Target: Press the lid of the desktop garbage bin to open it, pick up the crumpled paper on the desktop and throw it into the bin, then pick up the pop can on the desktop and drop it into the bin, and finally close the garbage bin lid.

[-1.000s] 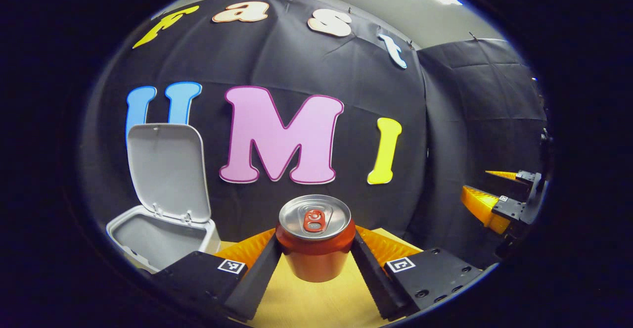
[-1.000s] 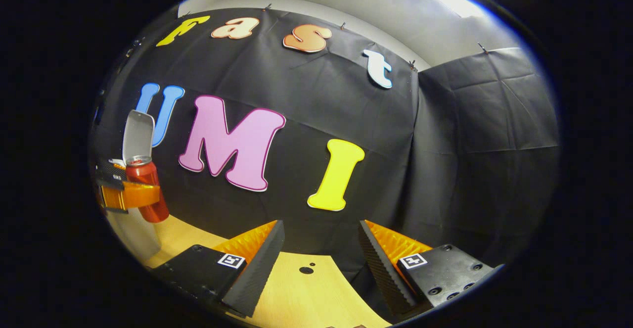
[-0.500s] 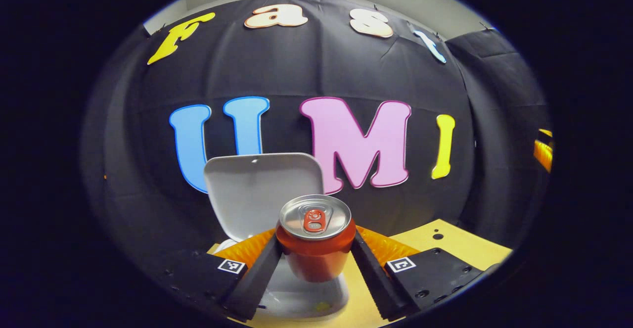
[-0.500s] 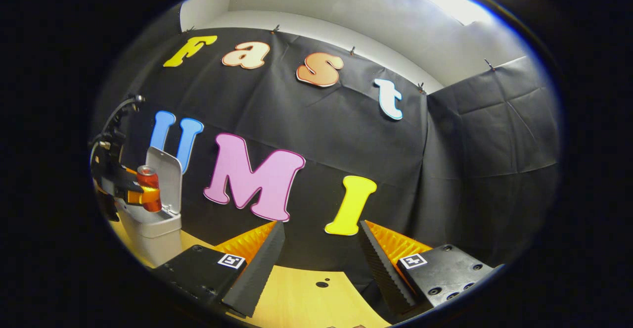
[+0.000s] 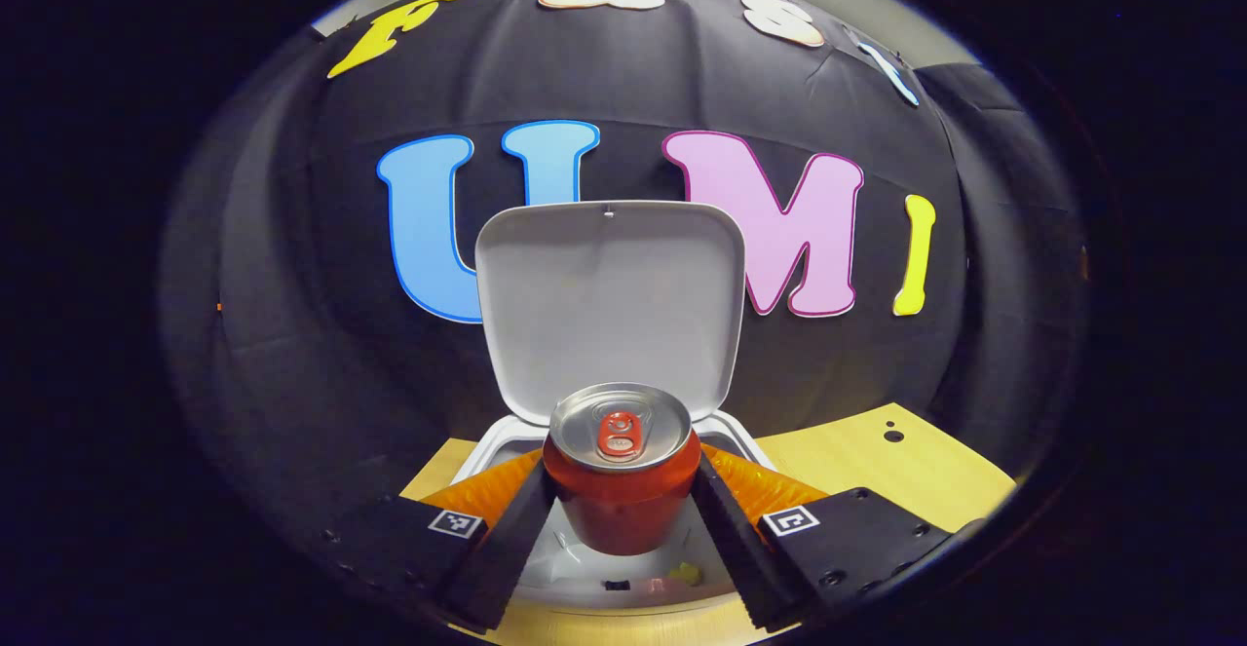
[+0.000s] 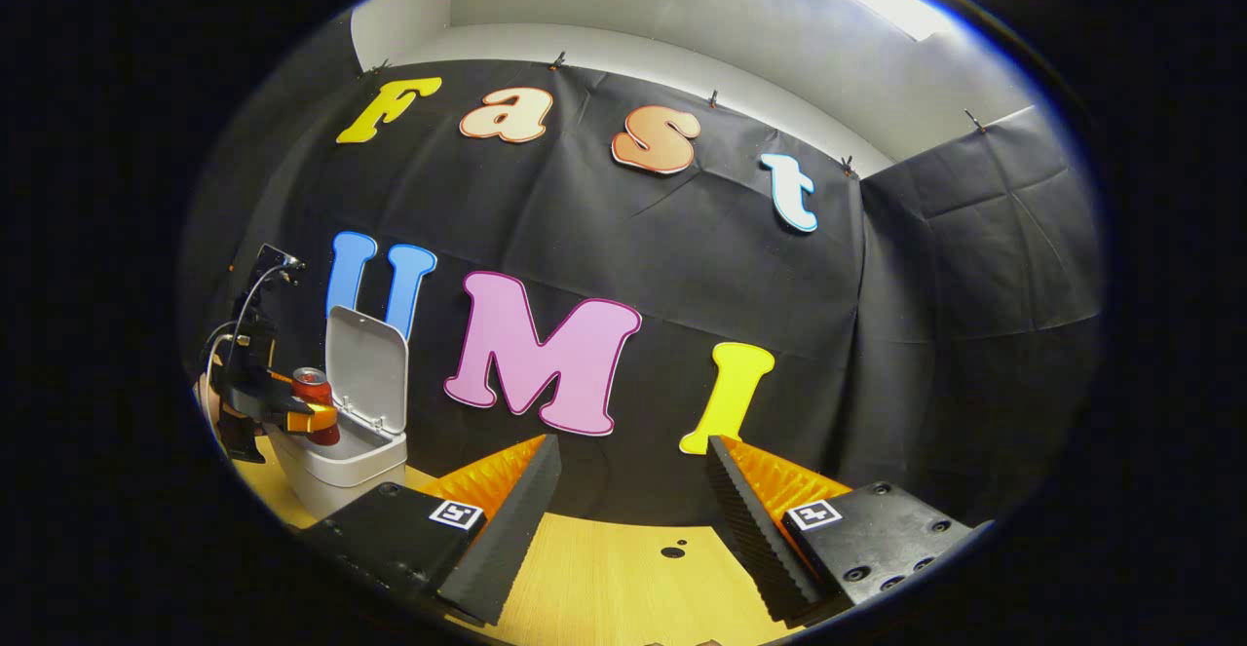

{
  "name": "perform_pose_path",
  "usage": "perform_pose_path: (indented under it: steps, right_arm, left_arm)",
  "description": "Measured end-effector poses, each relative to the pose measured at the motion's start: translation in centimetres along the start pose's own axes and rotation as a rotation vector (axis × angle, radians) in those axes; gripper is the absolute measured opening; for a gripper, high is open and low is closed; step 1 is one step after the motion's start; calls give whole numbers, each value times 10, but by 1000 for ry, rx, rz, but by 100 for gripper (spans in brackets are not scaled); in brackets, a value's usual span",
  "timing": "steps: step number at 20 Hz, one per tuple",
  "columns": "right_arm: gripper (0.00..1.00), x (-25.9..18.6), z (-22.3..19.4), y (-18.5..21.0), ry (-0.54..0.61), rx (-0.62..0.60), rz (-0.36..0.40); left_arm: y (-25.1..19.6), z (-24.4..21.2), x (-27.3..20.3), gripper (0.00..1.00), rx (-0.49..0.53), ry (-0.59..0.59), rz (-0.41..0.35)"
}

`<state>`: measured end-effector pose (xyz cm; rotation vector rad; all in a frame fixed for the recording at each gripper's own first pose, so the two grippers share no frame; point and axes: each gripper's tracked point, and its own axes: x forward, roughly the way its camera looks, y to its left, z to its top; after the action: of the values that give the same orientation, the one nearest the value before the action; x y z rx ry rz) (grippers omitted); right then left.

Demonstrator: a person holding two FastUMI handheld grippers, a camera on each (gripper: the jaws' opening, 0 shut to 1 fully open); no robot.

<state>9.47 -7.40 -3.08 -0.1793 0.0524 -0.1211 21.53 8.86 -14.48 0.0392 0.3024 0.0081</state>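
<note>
pop can point(image 5: 621, 475) upright, tab end up | left gripper point(image 5: 621, 519) clamps it over open bin point(image 6: 341, 466) | right gripper point(image 6: 633, 500) fingers apart, holding nothing

My light wooden table point(image 6: 604, 568): one white garbage bin point(image 6: 341, 466), lid raised, standing by its far-left edge.

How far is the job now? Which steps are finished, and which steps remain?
Done: the bin's lid stands open. Something small lies at the bin's bottom; whether it is the paper I cannot tell. In hand: the left gripper holds the can upright over the opening. The right gripper is open and holds nothing. Left: drop the can, then close the lid.
</note>
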Motion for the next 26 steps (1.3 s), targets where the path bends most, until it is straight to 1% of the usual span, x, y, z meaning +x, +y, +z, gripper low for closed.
perform_pose_path:
  steps: [3,5,7,8,11,13,17,20,23,24,26]
  right_arm:
    - [96,-2,-4,-3,3,7,-2]
    - [96,-2,-9,-4,16,0,0]
    - [96,0,-14,-6,25,-2,2]
    - [96,2,-16,-8,27,1,3]
    - [96,10,-20,-10,29,12,7]
    - [96,17,-20,-10,30,10,19]
    - [97,32,-22,-2,32,14,77]
    - [97,41,-33,4,54,14,122]
    - [97,50,-46,5,87,30,154]
    - [97,53,-51,6,98,44,161]
    - [97,61,-57,3,100,52,157]
  left_arm:
    - [-2,-4,3,88,9,7,1]
    - [4,-4,6,89,19,6,37]
    - [3,-1,5,92,7,-10,43]
    - [4,0,5,95,-4,-14,44]
    - [8,13,0,95,7,-35,63]
    - [12,34,-5,95,21,-61,70]
    - [9,106,-16,95,-9,-149,40]
    - [9,156,-14,95,-4,-199,14]
    - [17,191,9,95,-7,-235,10]
    - [17,195,19,95,-5,-230,1]
    - [16,201,44,95,17,-223,-42]
